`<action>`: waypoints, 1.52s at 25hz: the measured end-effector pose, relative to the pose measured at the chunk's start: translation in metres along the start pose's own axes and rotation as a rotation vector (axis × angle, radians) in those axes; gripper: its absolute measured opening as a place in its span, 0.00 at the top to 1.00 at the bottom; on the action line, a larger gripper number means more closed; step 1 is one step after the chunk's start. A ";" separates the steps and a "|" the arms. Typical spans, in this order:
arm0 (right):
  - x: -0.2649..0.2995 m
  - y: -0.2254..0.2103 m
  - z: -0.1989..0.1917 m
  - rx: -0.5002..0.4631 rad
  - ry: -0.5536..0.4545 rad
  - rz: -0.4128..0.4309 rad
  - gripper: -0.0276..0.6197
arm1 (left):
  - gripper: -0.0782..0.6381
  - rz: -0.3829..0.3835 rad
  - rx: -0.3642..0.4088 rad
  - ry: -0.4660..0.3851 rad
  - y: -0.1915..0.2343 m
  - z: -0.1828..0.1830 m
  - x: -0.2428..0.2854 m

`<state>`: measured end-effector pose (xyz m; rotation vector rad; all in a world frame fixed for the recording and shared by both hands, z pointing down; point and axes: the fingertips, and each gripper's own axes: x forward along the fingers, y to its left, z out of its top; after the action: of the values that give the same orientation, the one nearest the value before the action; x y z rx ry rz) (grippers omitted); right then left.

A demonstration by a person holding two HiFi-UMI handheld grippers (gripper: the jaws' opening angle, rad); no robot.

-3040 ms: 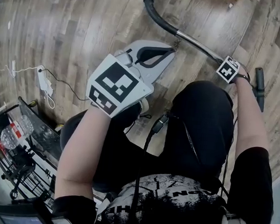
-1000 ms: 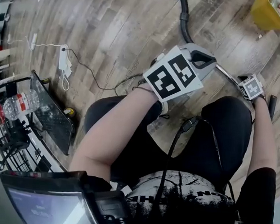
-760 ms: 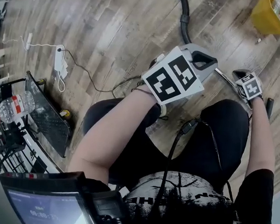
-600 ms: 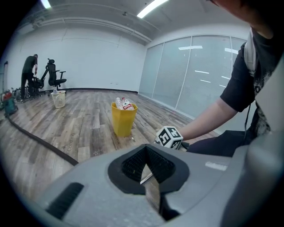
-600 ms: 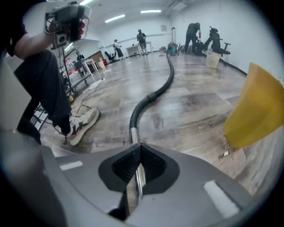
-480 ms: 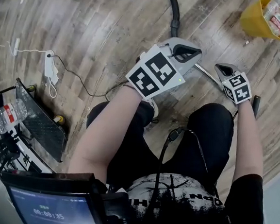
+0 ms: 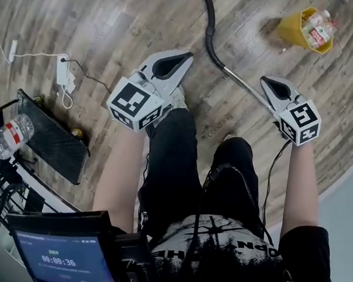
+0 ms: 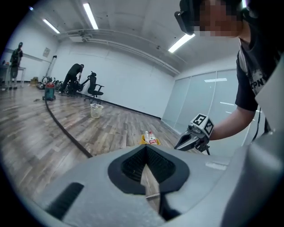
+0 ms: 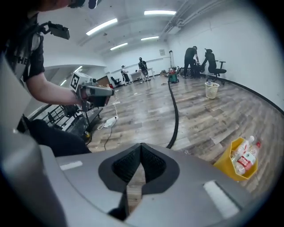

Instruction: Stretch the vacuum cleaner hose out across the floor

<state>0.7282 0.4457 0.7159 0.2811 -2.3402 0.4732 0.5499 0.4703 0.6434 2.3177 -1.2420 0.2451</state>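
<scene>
**Hose laid out on floor, both grippers clenched and empty**

Vacuum hose (image 7: 209,33): black and ribbed, lying on the grey-brown wood-plank floor (image 7: 114,15). It runs from top centre of the head view down to a metal wand (image 7: 245,87) at centre right. In the right gripper view it curves away toward the far end of the room.

Room is large and white-walled, with ceiling strip lights and a glass partition. A yellow bin (image 7: 300,28) of bottles sits upper right, a white power strip (image 7: 64,75) upper left.

Left gripper (image 7: 185,56) and right gripper (image 7: 264,81) have jaws pressed together on nothing, apart from the hose.
</scene>
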 end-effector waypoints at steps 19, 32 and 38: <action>-0.103 0.159 0.374 -0.159 -0.244 0.059 0.95 | 0.89 0.097 -0.024 -0.236 0.023 0.254 -0.228; -0.141 0.190 0.461 -0.306 -0.424 0.161 0.95 | 0.89 0.175 0.066 -0.296 -0.030 0.331 -0.237; -0.177 0.187 0.495 -0.422 -0.492 0.207 0.95 | 0.89 0.272 0.163 -0.329 -0.050 0.376 -0.232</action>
<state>0.4896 0.4231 0.2125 -0.0579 -2.8911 -0.0132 0.4309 0.4739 0.2151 2.3885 -1.7628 0.0567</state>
